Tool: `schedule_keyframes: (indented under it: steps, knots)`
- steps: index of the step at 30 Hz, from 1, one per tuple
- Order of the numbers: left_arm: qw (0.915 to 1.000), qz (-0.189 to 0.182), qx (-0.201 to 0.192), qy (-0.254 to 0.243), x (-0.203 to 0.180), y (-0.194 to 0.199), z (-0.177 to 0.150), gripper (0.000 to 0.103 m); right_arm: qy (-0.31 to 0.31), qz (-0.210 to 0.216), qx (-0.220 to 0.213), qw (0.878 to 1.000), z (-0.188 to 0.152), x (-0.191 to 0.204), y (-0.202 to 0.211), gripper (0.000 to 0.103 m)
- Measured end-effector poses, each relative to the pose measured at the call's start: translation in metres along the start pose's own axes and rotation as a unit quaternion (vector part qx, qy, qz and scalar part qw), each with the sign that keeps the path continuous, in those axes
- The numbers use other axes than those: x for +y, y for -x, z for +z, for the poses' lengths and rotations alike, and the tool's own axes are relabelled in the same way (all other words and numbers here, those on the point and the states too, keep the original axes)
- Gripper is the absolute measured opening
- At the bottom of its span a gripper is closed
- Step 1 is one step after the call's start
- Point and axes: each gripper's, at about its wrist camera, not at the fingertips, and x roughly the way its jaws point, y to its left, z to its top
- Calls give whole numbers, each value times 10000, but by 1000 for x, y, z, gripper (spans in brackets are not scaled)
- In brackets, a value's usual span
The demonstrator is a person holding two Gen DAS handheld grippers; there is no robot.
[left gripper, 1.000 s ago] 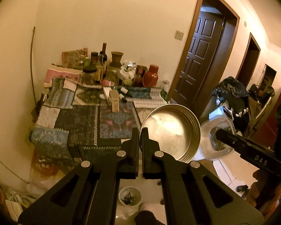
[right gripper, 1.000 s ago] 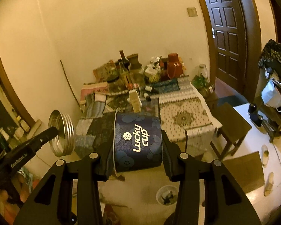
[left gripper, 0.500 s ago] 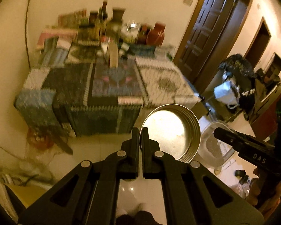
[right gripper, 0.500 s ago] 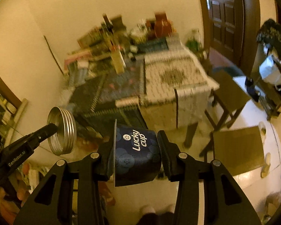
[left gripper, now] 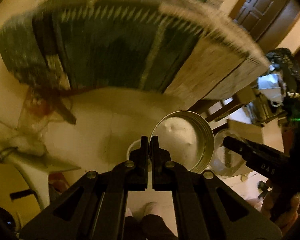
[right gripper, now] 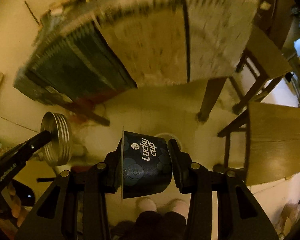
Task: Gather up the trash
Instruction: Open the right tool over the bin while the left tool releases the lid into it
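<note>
My left gripper (left gripper: 149, 140) is shut on the rim of a round metal lid (left gripper: 185, 140), held in the air above the floor. The lid also shows in the right wrist view (right gripper: 57, 138) at the left. My right gripper (right gripper: 146, 146) is shut on a dark blue "Lucky cup" paper cup (right gripper: 146, 164), lying sideways between the fingers. A small white bin (right gripper: 167, 136) stands on the floor just beyond the cup, mostly hidden by it. In the left wrist view the bin (left gripper: 133, 148) peeks out behind my fingers.
A table draped with patterned cloths (left gripper: 110, 40) hangs over the floor ahead, blurred. A wooden stool (right gripper: 270, 136) stands at the right. Table legs (right gripper: 208, 100) stand beyond the bin. The person's feet (right gripper: 160, 204) are below. A clear container (left gripper: 224, 160) sits right of the lid.
Both grippers have tilted downward from the table top toward the floor. The bin has come in under them. The lid and the cup stay gripped.
</note>
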Motion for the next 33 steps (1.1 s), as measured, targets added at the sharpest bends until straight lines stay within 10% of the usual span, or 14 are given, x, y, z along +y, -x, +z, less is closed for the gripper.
schedule_keyframes:
  steps: [8,12,23,25,27,33]
  knots:
    - [9992,216,308,127,30,-93,-27,1,265,402,115,9988,-11,-4,-88,39]
    - [9986,217,461,158,37,-125,-36,1,230,371,261,9987,-17,-10,-122,68]
    - [9941,-84,1077,88,12,-204,-55,1,-152,-108,445,9988,-29,-51,-142,69]
    - [9927,-114,1197,53,4,-218,-57,4,-153,-214,450,9986,-31,-58,-144,69]
    - [9900,-121,1406,47,1,-233,-60,32,-166,-322,454,9983,-32,-61,-141,69]
    - [9878,-14,1550,-171,-11,-225,-59,35,-165,-414,410,9982,-28,-61,-128,69]
